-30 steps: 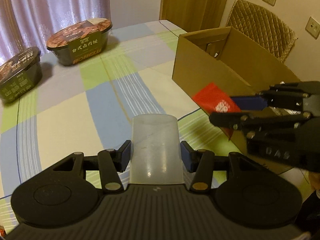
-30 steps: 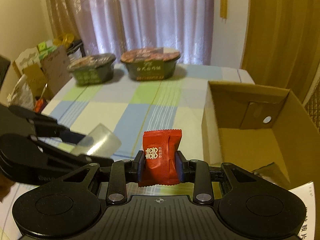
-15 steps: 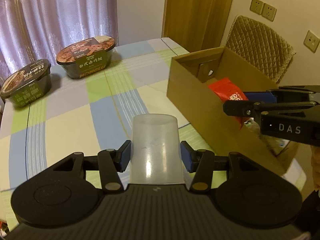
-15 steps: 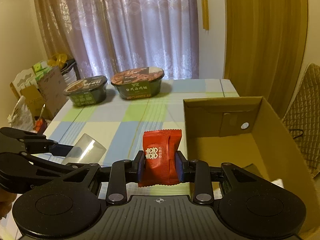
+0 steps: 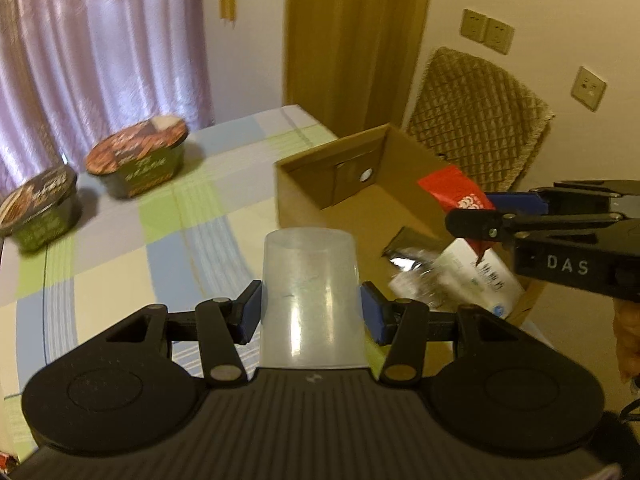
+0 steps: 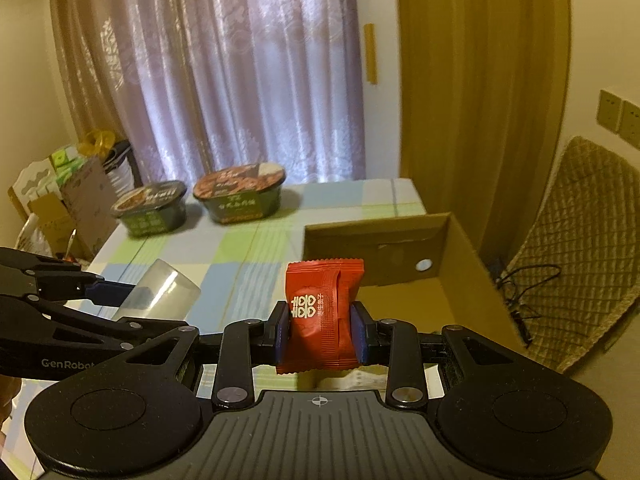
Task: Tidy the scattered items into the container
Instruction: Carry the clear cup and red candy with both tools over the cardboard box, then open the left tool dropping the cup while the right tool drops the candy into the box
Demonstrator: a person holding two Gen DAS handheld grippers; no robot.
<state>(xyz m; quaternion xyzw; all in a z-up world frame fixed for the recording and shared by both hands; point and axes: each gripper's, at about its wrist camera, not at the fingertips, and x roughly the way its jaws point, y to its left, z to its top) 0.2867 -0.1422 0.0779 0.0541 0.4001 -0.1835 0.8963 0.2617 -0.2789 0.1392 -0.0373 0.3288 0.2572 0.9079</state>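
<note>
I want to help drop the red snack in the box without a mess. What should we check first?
1. Right gripper pinches the red snack firmly: ok.
2. Snack is over the open box: ok, seen from the left camera.
3. Free floor space left in the box: ok.
4. Left gripper holds the cup securely: ok.
5. Cup is over the box too: not ok, it sits at the near wall.
6. Bowls still on the table: not ok.

Tablecloth [image 5: 120, 248]: checked, pale blue, green, cream, grey. Packet [image 6: 322, 316]: red, white emblem. Cup [image 5: 312, 296]: translucent, frosted white. Box [image 5: 320, 176]: plain brown. Two noodle bowls [image 6: 240, 194] [image 6: 150, 208]: dark green, brown lids. Curtain [image 6: 240, 72]: lilac, patterned. Gripper pads [image 5: 250, 316]: blue.
</note>
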